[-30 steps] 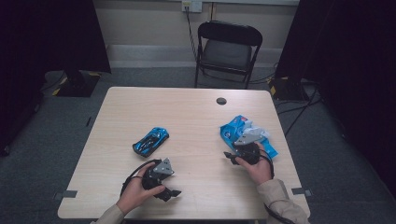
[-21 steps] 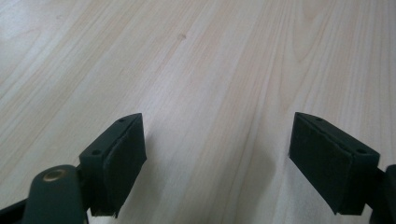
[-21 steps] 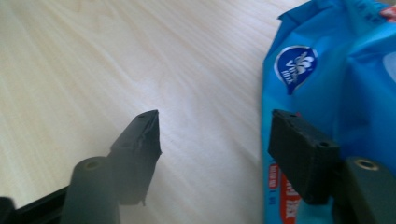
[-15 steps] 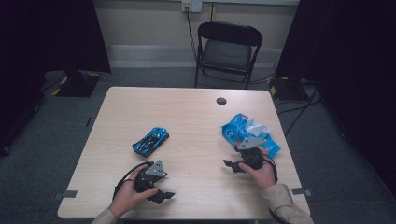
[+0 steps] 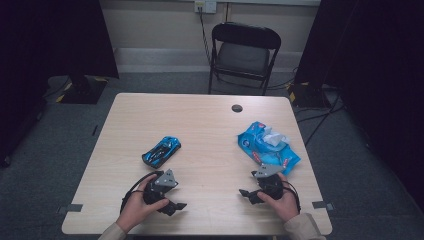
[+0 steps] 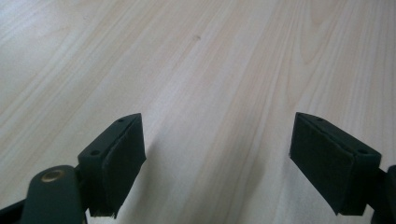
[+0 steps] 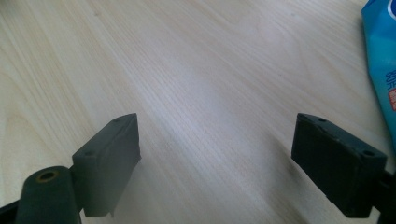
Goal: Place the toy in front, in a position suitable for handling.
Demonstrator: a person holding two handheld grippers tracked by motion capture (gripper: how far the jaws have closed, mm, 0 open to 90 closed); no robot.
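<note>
The right gripper [image 5: 248, 194] lay low over the near right part of the table [image 5: 210, 125], its jaws spread wide with nothing but bare wood between them. They had just been opening, and nothing sat between the pads [image 7: 109, 163]. In the right gripper view, a sliver of the blue wipes packet [image 7: 380, 60] showed at the right edge, beside the jaws rather than ahead of them.

From the high view, the wipes packet [image 5: 267, 147] lay just beyond the right gripper, toward the far right, close but apart from it. Its long axis ran diagonally, from far left to near right, and a white wipe [image 5: 274, 137] stuck up from its top. The right hand [image 5: 280, 200] was clearly the nearer one to it.

The left gripper [image 5: 175, 205] rested near the front edge on the left, jaws also wide and empty over plain tabletop. A blue toy car [image 5: 161, 151] lay just beyond it, toward the far side, angled from near left to far right, not touched.

A folding chair [image 5: 245, 52] stood behind the table.
</note>
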